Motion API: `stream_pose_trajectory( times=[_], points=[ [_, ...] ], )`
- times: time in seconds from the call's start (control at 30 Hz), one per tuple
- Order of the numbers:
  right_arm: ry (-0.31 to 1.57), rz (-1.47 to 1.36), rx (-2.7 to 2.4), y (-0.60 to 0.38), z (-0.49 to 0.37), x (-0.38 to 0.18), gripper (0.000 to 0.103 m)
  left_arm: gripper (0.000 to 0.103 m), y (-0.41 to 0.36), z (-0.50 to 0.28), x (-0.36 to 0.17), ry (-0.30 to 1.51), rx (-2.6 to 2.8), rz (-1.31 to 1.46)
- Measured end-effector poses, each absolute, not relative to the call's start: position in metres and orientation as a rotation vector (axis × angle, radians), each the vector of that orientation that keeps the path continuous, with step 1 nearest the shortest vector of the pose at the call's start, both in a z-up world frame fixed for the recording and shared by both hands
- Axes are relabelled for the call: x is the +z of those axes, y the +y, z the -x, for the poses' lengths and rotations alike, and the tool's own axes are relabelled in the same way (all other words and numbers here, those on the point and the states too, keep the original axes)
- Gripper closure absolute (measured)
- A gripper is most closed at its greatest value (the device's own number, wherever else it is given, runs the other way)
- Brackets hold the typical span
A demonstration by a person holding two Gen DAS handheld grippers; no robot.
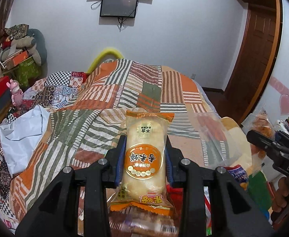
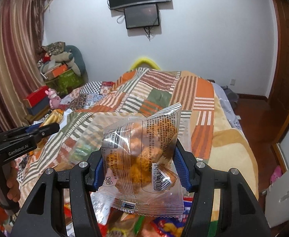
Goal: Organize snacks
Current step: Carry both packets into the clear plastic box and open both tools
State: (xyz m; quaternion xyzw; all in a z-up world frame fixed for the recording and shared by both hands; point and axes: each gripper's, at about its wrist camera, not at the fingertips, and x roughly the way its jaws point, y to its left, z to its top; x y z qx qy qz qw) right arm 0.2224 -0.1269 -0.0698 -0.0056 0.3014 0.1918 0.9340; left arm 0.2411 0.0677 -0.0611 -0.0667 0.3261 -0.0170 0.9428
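Orange-ended rice cracker pack pinched in left gripper, lengthwise along fingers; right gripper clamping clear pastry bag, both above quilt.

snack packets lie on the bed, under both tongs

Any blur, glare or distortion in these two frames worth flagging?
Left wrist view: strong fisheye bending of the brown wooden door, dark corner vignetting, blurred packets along the bottom edge. Right wrist view: same bending and vignetting, soft glare on the clear plastic snack bag, bottom snack pile blurred.
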Motion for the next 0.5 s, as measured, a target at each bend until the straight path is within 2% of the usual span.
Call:
stream_pose_trajectory(
  times=[0.5],
  points=[
    [0.774,0.006,0.358,-0.123,-0.279,-0.099,0.047,0.069,0.041,-0.308,-0.120,0.820,-0.065,0.091]
  ],
)
